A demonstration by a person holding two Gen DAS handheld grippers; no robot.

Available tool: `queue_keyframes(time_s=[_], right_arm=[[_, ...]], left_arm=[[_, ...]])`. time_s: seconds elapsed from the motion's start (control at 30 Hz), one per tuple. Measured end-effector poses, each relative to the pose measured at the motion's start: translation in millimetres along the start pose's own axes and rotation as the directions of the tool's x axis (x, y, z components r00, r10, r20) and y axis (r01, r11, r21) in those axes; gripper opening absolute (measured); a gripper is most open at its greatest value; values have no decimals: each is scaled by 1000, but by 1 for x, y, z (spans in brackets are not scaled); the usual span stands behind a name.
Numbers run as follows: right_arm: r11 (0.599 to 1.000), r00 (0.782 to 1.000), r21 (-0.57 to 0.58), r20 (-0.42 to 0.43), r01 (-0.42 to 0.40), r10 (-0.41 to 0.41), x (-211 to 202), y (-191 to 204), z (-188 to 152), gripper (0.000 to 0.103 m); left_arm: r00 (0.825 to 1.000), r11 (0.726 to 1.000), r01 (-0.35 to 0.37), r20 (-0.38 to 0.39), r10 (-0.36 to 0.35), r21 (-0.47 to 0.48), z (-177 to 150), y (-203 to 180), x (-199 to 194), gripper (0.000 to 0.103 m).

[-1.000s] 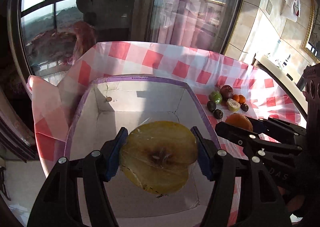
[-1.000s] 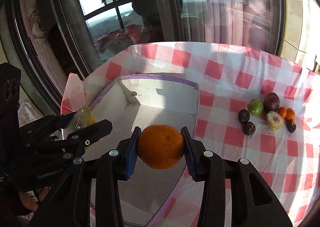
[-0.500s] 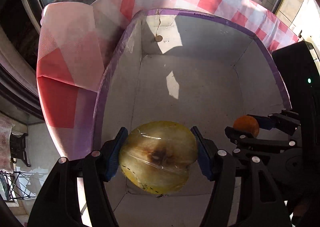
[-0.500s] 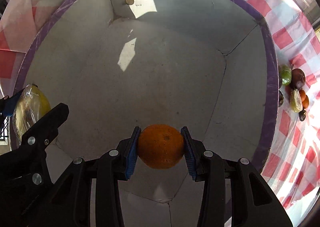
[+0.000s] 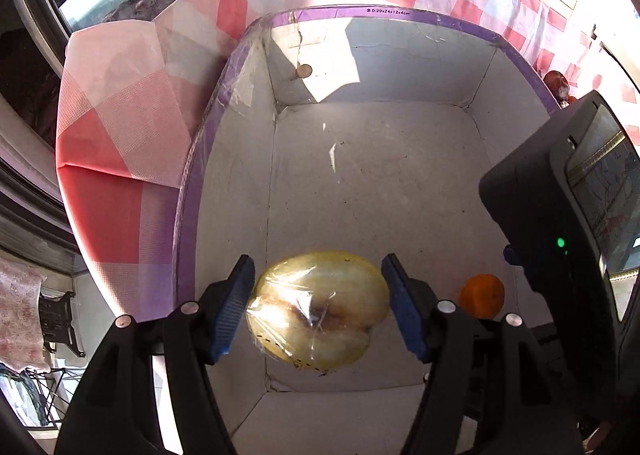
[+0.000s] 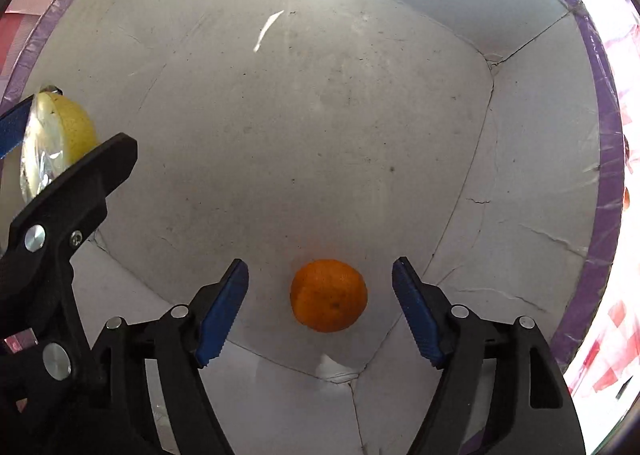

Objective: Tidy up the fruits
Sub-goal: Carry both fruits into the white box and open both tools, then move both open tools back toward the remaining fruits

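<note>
White cardboard fills both views: the box (image 5: 380,183) with its purple-taped rim sits on the red-and-white checked tablecloth (image 5: 120,159), and both tools are down inside it. Biggest piece of fruit in play is the cut yellow fruit wrapped in cling film (image 5: 318,311), lying low near the box's left wall, and the left gripper (image 5: 319,309) brackets it with the blue pads just off its sides, a sliver of gap showing on each flank; in the right wrist view that fruit (image 6: 56,143) sits behind one black finger, so whether it rests on the floor or hangs a touch above it, I cannot tell. Smaller now: the orange (image 6: 329,295) is down on the box floor, near the front wall toward the right, and the right gripper (image 6: 320,305) stands wide apart around it, clear air on both sides, nothing touching. So that's one fruit delivered for sure, the second looks as good as released. Smallest of all, a few leftover fruits (image 5: 558,83) peek over the far right rim, out on the cloth; those look like the remaining work, and the count out there is hidden from here.
</note>
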State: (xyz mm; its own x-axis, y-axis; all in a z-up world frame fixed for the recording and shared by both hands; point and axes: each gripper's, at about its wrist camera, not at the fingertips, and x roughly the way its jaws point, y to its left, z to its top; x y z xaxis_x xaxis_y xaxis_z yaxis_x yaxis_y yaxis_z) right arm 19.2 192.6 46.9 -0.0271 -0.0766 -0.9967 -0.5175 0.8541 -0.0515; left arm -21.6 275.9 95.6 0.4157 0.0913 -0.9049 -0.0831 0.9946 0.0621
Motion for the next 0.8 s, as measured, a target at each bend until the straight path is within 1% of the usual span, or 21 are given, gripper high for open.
queue_keyframes(time_s=[0.03,0.1,0.13,0.2,0.27,0.3,0.4,0.47,0.53,0.6,0.67,0.7,0.73,0.77,0.8], right_arm=[[1000,1000,6,5,-11,11,-2,1,-4,81],[999,999,21,14,-29,29,-5,2,-13,82],[999,999,13,12,-39,39,-6,4,-18,82],[999,999,-7,5,-52,52,-7,8,-29,82],[996,997,-15,-10,-82,82,-6,9,-41,82],[995,995,-24,-20,-96,96,-4,10,-46,82],[993,994,-57,-40,-100,97,-1,13,-64,81],[989,990,-62,-62,-132,128,1,15,-75,81],[986,986,-57,-62,-157,154,2,13,-86,81],[983,985,-59,9,-173,173,-7,8,-93,81],[986,980,-50,108,-161,165,-23,-4,-95,81],[988,974,-37,168,-148,152,-33,-16,-99,81],[988,963,-23,223,-154,155,-42,-24,-102,81],[986,948,-10,273,-167,163,-51,-32,-106,81],[982,926,0,332,-190,179,-62,-42,-111,82]], left_arm=[[1000,999,-29,2,29,15,1,-2,0,69],[1000,1000,-22,-19,22,14,2,0,5,82],[1000,1000,-15,-26,15,3,2,2,8,86],[998,998,-47,-27,48,35,1,-3,12,86],[996,994,-79,-35,82,76,-2,-9,14,87],[996,993,-79,-41,83,83,-5,-10,14,87],[994,992,-75,-67,82,99,-15,-12,11,87],[995,993,-65,-68,73,103,-23,-13,8,87],[997,996,-40,-68,45,73,-29,-10,5,87],[1000,1000,6,-22,-6,19,-31,-3,-5,87],[996,997,59,65,-56,-47,-32,4,-22,87],[989,993,92,125,-82,-75,-32,6,-33,87],[979,990,110,184,-92,-93,-33,7,-44,88],[965,988,116,247,-88,-102,-30,6,-56,95],[948,988,114,308,-77,-103,-29,2,-68,99]])
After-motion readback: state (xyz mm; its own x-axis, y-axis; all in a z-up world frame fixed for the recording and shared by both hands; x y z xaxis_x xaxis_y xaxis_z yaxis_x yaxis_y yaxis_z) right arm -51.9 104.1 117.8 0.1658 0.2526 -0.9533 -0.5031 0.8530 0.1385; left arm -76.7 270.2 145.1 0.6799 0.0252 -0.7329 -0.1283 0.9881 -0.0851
